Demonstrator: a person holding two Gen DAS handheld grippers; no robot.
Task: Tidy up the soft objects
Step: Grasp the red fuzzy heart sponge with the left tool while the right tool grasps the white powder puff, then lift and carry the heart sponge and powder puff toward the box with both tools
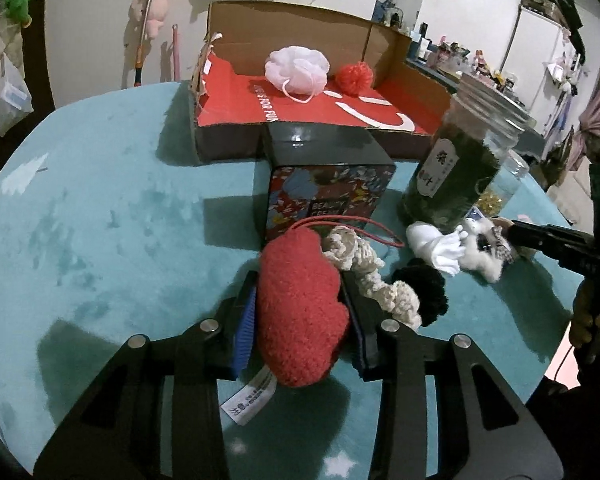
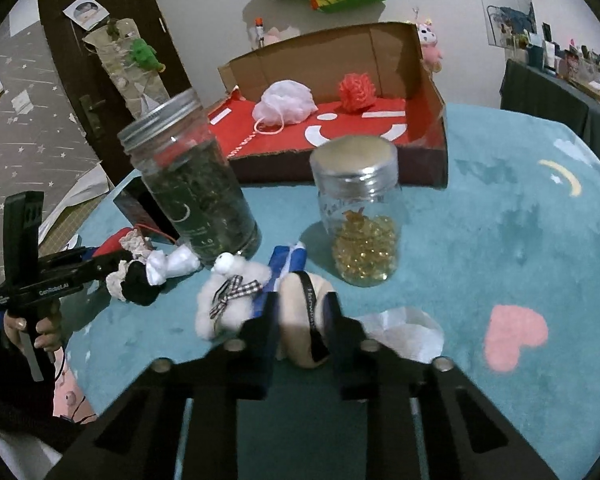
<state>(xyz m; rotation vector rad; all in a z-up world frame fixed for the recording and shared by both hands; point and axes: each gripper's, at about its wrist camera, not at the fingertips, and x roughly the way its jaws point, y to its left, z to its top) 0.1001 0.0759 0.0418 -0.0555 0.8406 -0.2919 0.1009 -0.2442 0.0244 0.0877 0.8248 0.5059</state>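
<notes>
A fuzzy red heart-shaped plush point(image 1: 300, 312) with a white care tag lay on the teal velvety tablecloth point(image 1: 100, 240), squeezed between the blue pads of the left gripper point(image 1: 300, 300), whose jaws stood narrowed against its sides. Just beyond it, touching, was a beige crocheted scrunchie point(image 1: 364, 272), a black fluffy scrunchie point(image 1: 424, 284) beside that, and a floral-printed tin box point(image 1: 332, 196) right behind.

The right gripper point(image 2: 302, 316) had its jaws drawn in close on a round cream-coloured powder puff point(image 2: 296, 320) with a black ribbon band across it, the pads pressing both sides. Just left of the puff sat a small white fluffy sheep toy point(image 2: 228, 296) with a checked bow, and a folded white cloth point(image 2: 172, 266) lay further left. A crumpled bit of white paper point(image 2: 404, 328) rested just right of that claw.

Behind these stood a tall clear jar of dark green dried leaves point(image 2: 196, 192) with a metal lid, and a shorter clear jar of golden capsules point(image 2: 360, 216).

At the far side of the table sat an open cardboard box lined in red point(image 2: 432, 92), already holding a pale pink mesh bath pouf point(image 2: 288, 104) and a red yarn pompom point(image 2: 356, 86), near each other against the back wall.

A person's hand point(image 2: 40, 328) gripped the left tool's handle.
</notes>
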